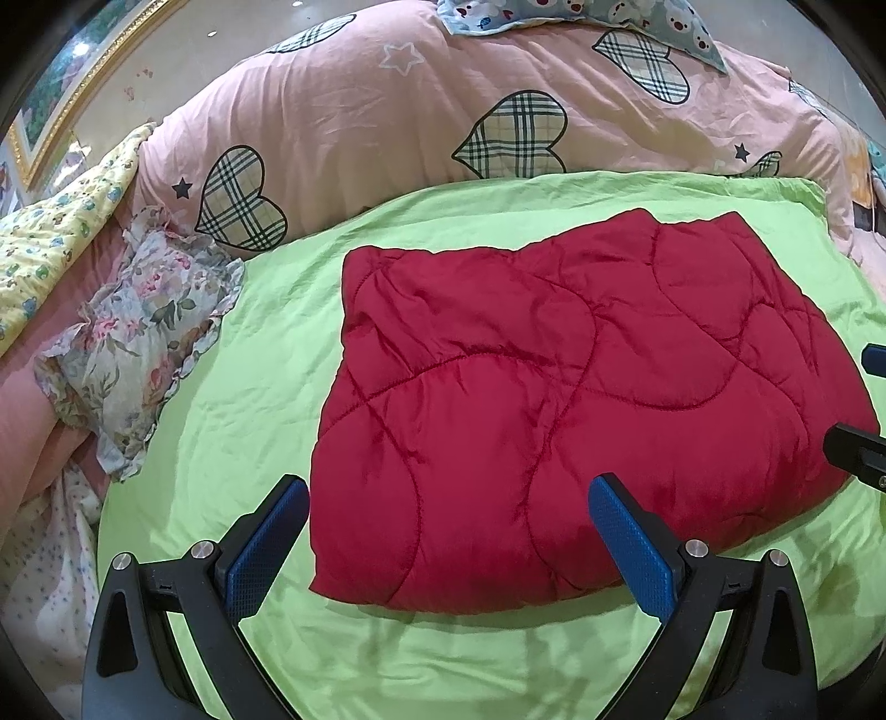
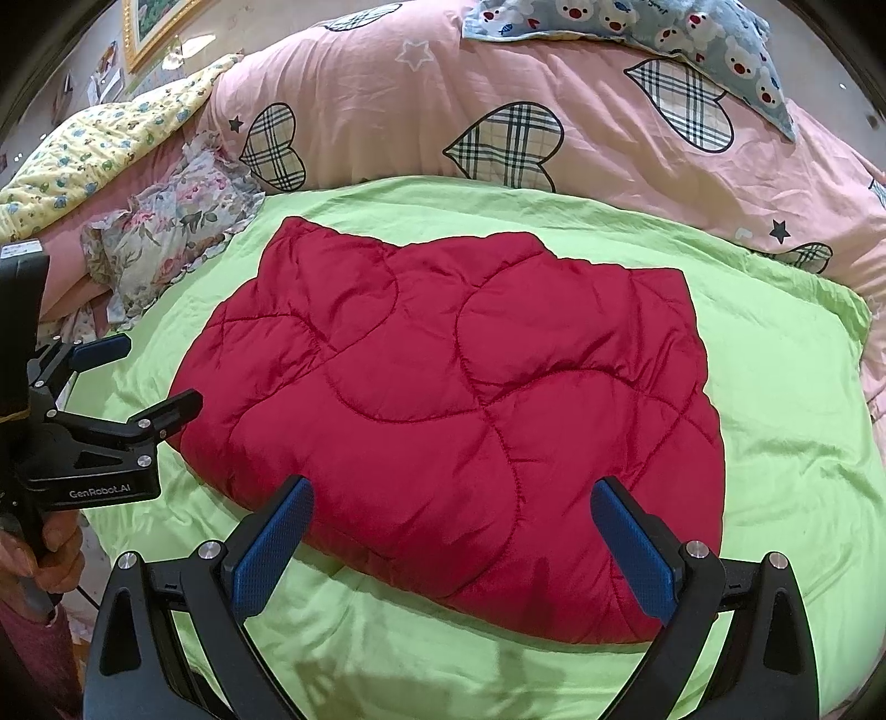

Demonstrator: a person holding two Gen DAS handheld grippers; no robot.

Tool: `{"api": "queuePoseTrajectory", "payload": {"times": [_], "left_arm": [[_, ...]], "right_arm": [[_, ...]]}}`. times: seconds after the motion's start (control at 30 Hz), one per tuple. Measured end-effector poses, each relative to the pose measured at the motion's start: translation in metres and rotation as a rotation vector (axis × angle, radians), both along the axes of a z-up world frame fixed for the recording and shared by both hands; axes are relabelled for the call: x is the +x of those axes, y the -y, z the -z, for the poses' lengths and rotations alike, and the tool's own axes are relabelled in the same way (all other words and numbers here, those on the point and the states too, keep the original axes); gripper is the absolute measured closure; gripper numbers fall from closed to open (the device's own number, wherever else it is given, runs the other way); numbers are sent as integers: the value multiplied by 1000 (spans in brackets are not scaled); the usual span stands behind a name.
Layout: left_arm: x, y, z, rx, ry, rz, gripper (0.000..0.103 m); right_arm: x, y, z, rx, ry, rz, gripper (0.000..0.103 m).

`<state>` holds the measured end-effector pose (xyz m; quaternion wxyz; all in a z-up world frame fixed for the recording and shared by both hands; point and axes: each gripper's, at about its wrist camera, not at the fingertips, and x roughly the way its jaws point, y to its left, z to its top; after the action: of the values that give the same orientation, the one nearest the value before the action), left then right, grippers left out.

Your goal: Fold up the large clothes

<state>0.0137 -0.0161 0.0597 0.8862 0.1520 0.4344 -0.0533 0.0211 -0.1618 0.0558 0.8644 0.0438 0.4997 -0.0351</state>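
Only right wrist shows hand (image 2: 52, 554) gripping left gripper (image 2: 149, 376)

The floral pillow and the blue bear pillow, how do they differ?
The floral pillow has a ruffled edge and a pale flower print; the blue bear pillow has a plain edge and cartoon bears. The floral one touches the green sheet's left edge; the bear one lies farther back on the pink heart quilt. Both lie loose.
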Motion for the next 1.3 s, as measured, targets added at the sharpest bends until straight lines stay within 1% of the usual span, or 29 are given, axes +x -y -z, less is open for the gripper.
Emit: {"api": "queuePoseTrajectory", "payload": {"times": [1.13, 1.3], "left_arm": [[1, -1, -1, 2, 6, -6, 1], [2, 0, 3, -4, -3, -4, 1]], "right_arm": [[-2, 1, 2, 7, -3, 12, 2], [-2, 4, 6, 5, -15, 21, 2]]}}
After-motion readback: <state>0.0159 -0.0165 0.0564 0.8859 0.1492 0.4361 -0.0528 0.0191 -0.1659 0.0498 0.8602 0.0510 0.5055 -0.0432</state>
